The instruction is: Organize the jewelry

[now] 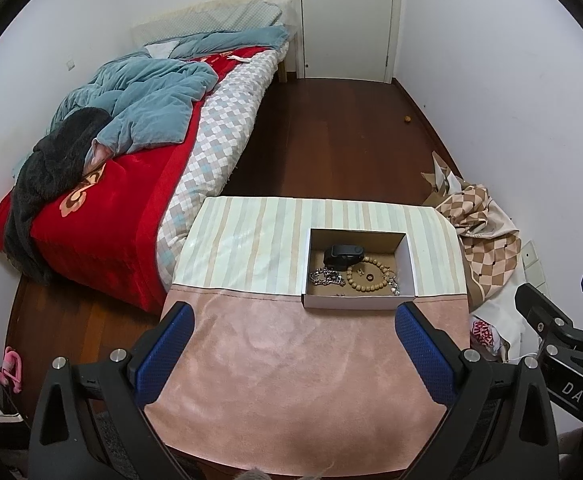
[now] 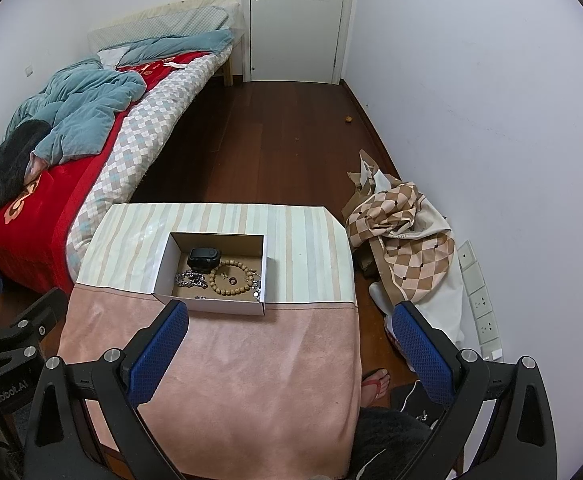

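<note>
On the far half of the table [image 1: 291,380], nearer its right edge, your white cardboard box [image 1: 357,302] sits open where the striped cloth [image 1: 243,240] meets the pink one. Readable writing is scarce: the right gripper's body shows "DAS" in the left wrist view, the left gripper's body shows "Robot.AI" in the right wrist view, and a red-lettered bag [image 1: 485,334] beside the table's right edge is too small to read.

Inside the box you have a black smartwatch [image 1: 341,256] toward the back wall, a wooden bead bracelet [image 1: 369,274] lying in a loop in front of it, a small dark ring [image 1: 369,277] inside that loop, a silver chain [image 1: 325,277] bunched by the left wall, and more silver pieces [image 1: 393,284] against the right wall. A few tiny items by the front wall are too small to identify.

Your left gripper [image 1: 293,354] hovers over the pink cloth with its blue pads spread wide, holding and touching nothing. Your right gripper [image 2: 289,354] is likewise spread wide and empty, above the table's near right part.
</note>
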